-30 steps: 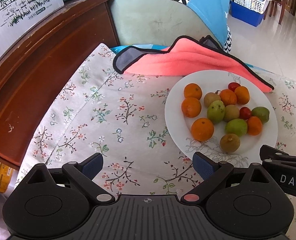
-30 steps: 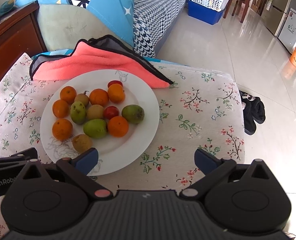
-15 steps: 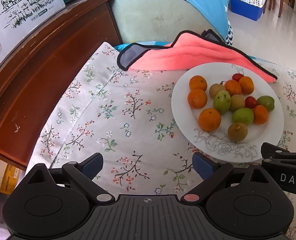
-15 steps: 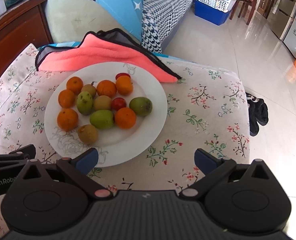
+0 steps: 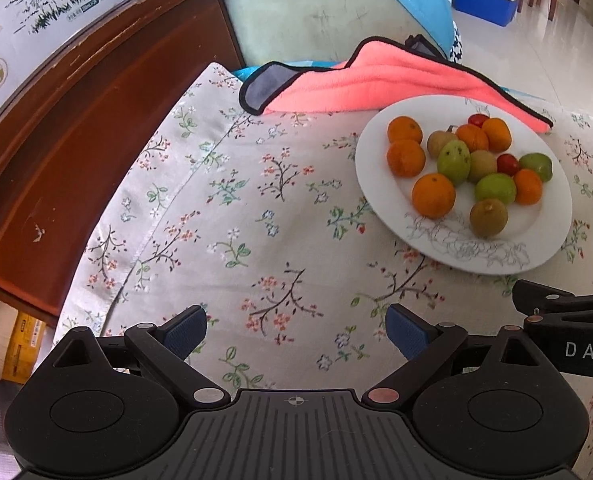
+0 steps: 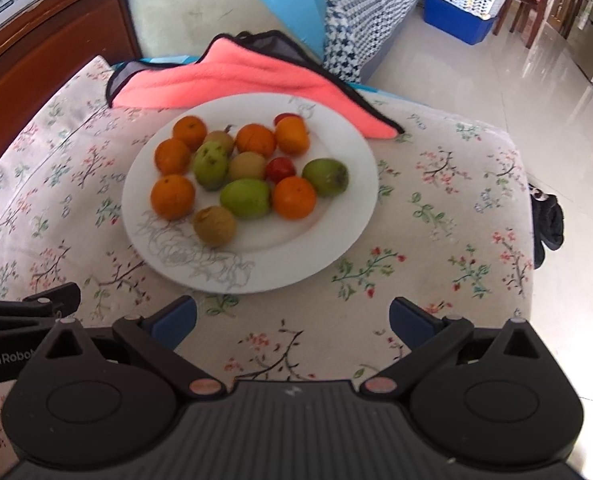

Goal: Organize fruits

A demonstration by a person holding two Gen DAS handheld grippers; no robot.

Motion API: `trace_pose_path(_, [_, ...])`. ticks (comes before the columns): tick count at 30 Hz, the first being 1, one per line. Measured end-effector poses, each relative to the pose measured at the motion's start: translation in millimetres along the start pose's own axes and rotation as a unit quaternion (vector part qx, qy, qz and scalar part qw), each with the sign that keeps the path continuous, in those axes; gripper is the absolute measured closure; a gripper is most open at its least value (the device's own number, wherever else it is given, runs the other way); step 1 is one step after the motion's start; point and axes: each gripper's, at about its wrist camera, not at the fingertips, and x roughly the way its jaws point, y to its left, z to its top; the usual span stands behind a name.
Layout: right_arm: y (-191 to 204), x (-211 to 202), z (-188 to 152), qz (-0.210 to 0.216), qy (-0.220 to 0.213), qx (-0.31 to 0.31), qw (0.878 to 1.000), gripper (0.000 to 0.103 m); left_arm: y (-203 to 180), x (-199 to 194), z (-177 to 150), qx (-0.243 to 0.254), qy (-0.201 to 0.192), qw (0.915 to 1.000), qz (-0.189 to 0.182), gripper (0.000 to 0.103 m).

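A white plate [image 5: 544, 248] [image 6: 336, 240] on a floral cloth holds several oranges [image 5: 433, 195] [image 6: 172, 197], green fruits [image 5: 495, 188] [image 6: 245, 197], brownish fruits [image 5: 488, 217] [image 6: 214, 225] and small red ones [image 5: 507, 163] [image 6: 280, 169]. My left gripper [image 5: 296, 330] is open over bare cloth, near and left of the plate. My right gripper [image 6: 292, 320] is open too, just in front of the plate's near edge. Neither holds anything. Each gripper's body shows at the edge of the other's view.
A pink towel [image 5: 376, 84] [image 6: 232, 80] with dark trim lies behind the plate, touching its far rim. A brown wooden cabinet [image 5: 76, 128] with a milk carton box [image 5: 36, 8] stands at the left. The floral cloth [image 5: 236, 208] drops off at the right to a tiled floor [image 6: 516, 80].
Both grippers have pulled back and leftward; the plate now sits farther right in the left view and more central in the right view. Both stay open.
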Motion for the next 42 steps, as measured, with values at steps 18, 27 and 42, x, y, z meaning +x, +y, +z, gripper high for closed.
trace_pose_path(18, [35,-10,-33,0.147,-0.017,-0.120,0.982,0.001,61,-9,-16,-0.054,-0.011,0.9982,-0.022,0.006])
trace_pose_path(27, [78,-10,-73,0.237,-0.051,-0.228,0.943,0.001,71,-7,-23,-0.059,-0.009,0.9981,-0.018,0.006])
trace_pose_path(42, [91,6,-100,0.195,-0.180,-0.248,0.932,0.001,76,-3,-28,-0.061,0.000,0.9979,-0.020,0.005])
